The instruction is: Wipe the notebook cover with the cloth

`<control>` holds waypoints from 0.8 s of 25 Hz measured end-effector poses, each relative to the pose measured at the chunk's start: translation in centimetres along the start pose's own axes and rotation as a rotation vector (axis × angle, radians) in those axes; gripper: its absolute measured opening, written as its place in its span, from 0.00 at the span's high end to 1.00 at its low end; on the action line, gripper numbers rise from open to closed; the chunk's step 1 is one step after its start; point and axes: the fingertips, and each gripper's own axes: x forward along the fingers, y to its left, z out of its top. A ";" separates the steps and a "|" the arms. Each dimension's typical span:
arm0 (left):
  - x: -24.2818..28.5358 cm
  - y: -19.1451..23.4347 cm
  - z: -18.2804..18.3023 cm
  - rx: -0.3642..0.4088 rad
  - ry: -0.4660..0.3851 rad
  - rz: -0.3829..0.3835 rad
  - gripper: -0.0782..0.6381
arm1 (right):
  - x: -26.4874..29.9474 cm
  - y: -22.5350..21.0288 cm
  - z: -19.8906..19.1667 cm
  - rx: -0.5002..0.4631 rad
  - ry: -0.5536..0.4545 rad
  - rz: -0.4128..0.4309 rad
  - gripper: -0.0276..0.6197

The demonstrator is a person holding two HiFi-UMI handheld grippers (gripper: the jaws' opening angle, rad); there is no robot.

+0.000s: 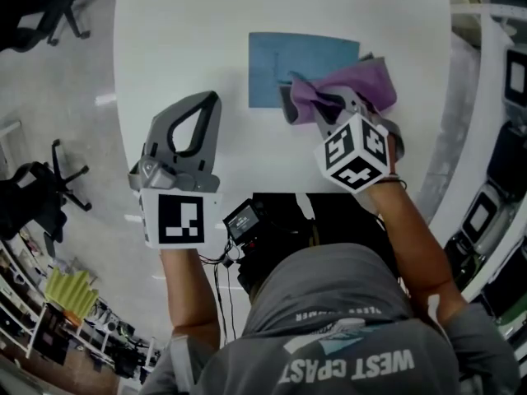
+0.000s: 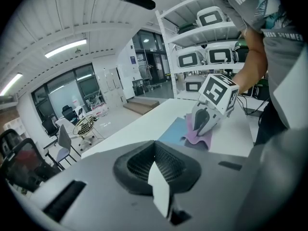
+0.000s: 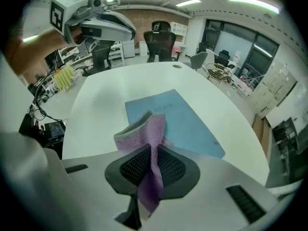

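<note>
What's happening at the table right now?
A person holds a hand-held gripper in each hand. The right hand-held gripper is shut on the purple cloth, at the near right corner of the blue notebook on the white table. The left hand-held gripper is shut and empty, off to the notebook's left.

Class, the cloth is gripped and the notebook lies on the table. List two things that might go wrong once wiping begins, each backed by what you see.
1. The left gripper is over bare table, beside the notebook and not on it. Nothing pins the notebook, so it may slide under the wipe.
2. The right gripper pinches only a narrow fold of the cloth, and the rest is bunched. It may pull free or wipe poorly.
</note>
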 end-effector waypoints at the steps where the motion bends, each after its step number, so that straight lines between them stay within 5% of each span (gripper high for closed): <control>1: 0.6 -0.2 0.6 0.011 -0.004 -0.013 0.89 | -0.4 -0.8 -1.2 0.027 0.008 -0.014 0.86; 9: 3.7 -2.0 4.1 0.076 -0.038 -0.100 0.89 | -2.4 -3.6 -5.6 0.124 0.032 -0.086 0.86; 20: 2.3 -1.6 2.0 0.032 -0.021 -0.056 0.89 | -0.8 -2.9 -0.5 -0.040 0.006 -0.067 0.86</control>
